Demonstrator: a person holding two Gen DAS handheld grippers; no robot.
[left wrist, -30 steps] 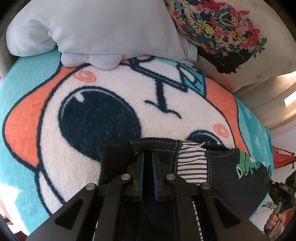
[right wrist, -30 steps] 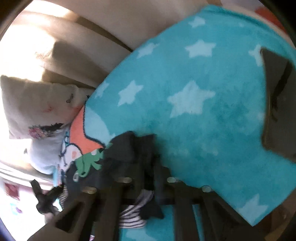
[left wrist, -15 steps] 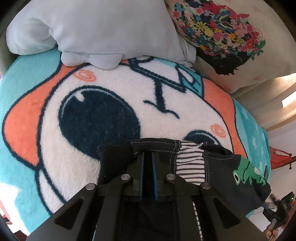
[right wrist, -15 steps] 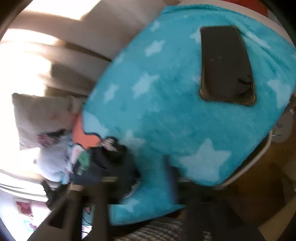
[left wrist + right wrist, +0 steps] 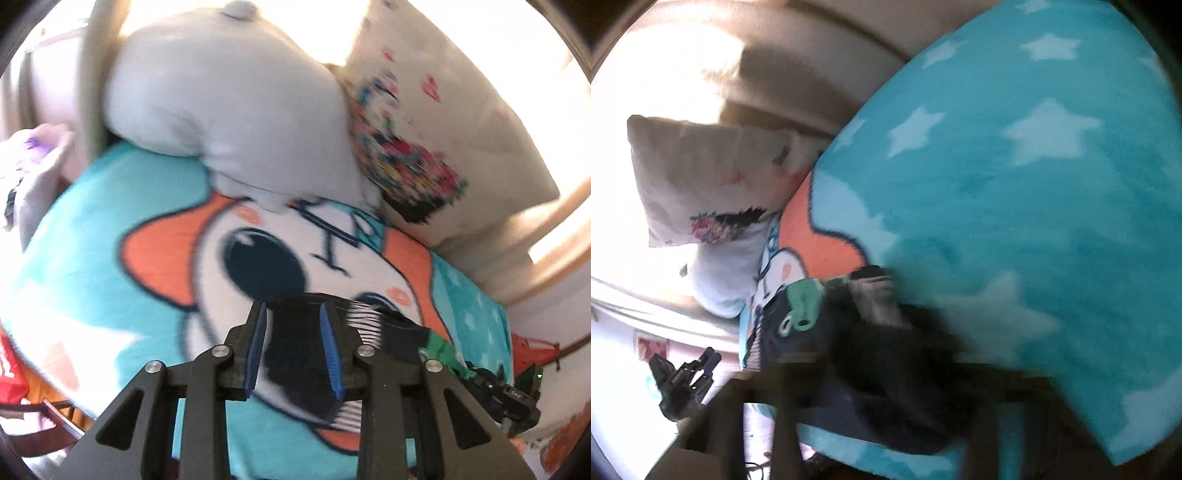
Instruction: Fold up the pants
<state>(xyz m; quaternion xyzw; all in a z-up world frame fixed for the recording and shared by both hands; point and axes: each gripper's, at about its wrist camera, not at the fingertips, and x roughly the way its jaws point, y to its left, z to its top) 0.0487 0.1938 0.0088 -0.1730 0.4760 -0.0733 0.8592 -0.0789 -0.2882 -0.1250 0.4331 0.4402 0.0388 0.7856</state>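
The dark pants (image 5: 295, 343) with a striped lining and a green dinosaur patch (image 5: 441, 350) lie folded on the cartoon blanket (image 5: 110, 258). My left gripper (image 5: 293, 332) is open, its blue pads on either side of the pants' left end, lifted off the cloth. The right gripper shows in the left wrist view (image 5: 495, 380) at the pants' right end. In the right wrist view the pants (image 5: 820, 325) lie on the turquoise star blanket (image 5: 1034, 184); my right gripper's fingers (image 5: 857, 387) are badly blurred, so I cannot tell their state. The left gripper (image 5: 683, 380) shows at lower left.
A white pillow (image 5: 229, 103) and a floral cushion (image 5: 424, 147) lie at the head of the bed, against a beige headboard (image 5: 535, 240). The blanket's edge (image 5: 1089, 424) drops off at the right in the right wrist view.
My left gripper has opened, let go of the pants and pulled back and up. The right wrist camera has swung fast; the phone seen half a second ago is out of view.
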